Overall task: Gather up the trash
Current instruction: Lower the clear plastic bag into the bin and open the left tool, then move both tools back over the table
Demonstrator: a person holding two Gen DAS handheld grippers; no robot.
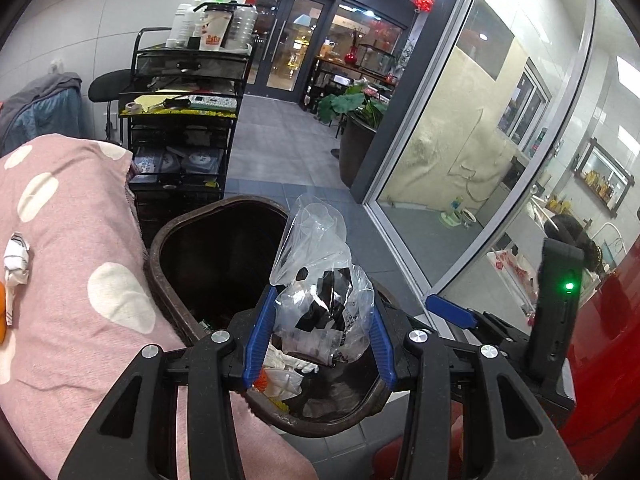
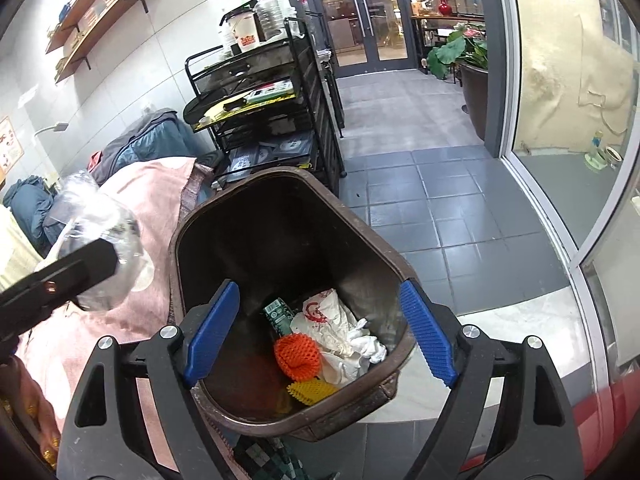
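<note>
We saw the left gripper [image 1: 322, 332] clenched on a crumpled clear plastic bag [image 1: 320, 280] with black printed patches, its blue pads pressing both sides. The bag hung over the open dark brown plastic trash bin [image 2: 280, 216], which stood on grey floor tiles beside a pink bedcover with cream dots [image 1: 68, 240]. The print on the bag was too crumpled for us to read. Our right gripper [image 2: 320, 332] was released, nothing between its pads, hovering above the bin. Inside lay an orange foam net [image 2: 298, 354], a yellow foam net [image 2: 312, 390], a green printed packet [image 2: 280, 314] and a white wrapper with red marks [image 2: 332, 320], none legible. A crumpled white paper scrap [image 1: 16, 260] rested on the bedcover.
</note>
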